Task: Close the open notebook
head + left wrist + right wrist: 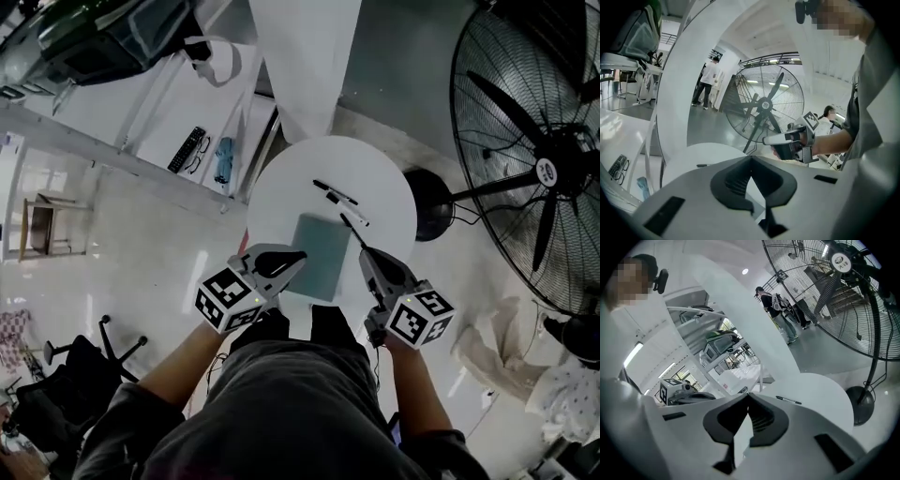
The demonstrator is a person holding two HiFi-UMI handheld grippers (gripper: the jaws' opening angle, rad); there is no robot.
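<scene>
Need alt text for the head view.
A closed grey notebook lies on a round white table, pens beyond it. The left gripper and right gripper hover shut and empty over the table's near edge; a big fan stands at right.

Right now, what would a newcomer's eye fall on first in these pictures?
The large black floor fan fills the head view's right side. At centre, a round white table carries a closed grey-green notebook, with two pens lying just beyond it.
</scene>
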